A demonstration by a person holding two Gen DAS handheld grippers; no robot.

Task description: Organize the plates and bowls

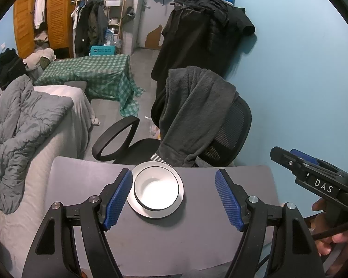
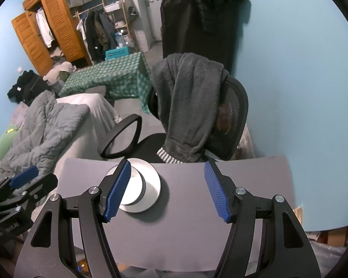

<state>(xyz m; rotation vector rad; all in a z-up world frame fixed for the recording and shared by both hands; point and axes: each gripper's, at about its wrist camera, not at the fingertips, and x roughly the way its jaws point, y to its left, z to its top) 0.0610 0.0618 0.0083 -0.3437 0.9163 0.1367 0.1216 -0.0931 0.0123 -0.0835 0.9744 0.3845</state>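
A white bowl with a dark rim sits inside a silver-grey plate on the grey table, near its far edge. My left gripper is open and empty, just above the table, with the bowl and plate between its blue pads toward the left one. My right gripper is open and empty. In the right wrist view the plate and bowl lie partly behind the left fingertip. The right gripper's body shows at the right of the left wrist view.
A black office chair draped with a dark grey fleece stands just beyond the table's far edge. A bed with a grey duvet lies to the left. A blue wall is on the right.
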